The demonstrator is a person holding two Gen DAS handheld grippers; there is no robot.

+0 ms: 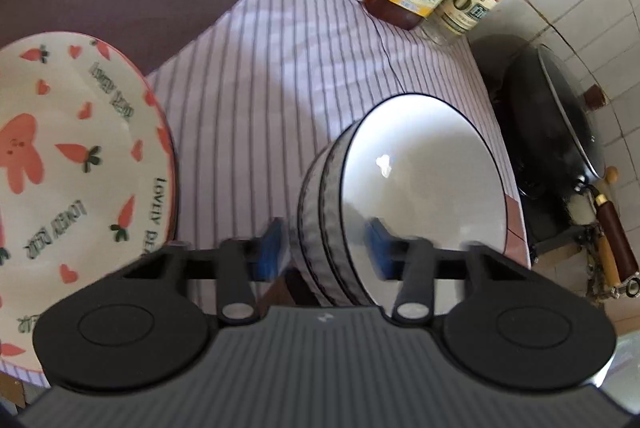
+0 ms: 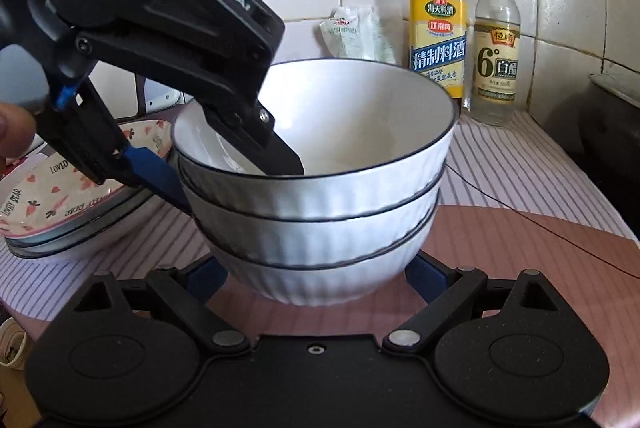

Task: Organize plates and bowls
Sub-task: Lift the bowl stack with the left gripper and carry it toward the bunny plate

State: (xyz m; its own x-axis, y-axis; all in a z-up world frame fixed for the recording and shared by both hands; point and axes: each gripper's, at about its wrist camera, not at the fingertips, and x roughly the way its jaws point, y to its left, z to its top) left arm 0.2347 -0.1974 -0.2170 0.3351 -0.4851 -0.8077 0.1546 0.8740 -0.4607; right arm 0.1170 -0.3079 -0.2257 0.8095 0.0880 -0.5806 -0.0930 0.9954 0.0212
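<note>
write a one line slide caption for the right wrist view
Left gripper straddles the rim of three stacked bowls.

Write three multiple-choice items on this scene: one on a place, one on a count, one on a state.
1. In the right wrist view, the carrot-pattern plates lie
A. left of the bowl stack
B. inside the top bowl
C. behind the bottles

2. How many bowls are in the stack?
A. two
B. three
C. five

3. The left gripper's fingers are
A. both inside the top bowl
B. one inside it, one outside
C. well clear of the bowls

Key: 1 A, the carrot-pattern plates sit left of the bowl stack. 2 B, three dark rims show, one above another. 3 B, the left gripper straddles the wall of the top bowl.
</note>
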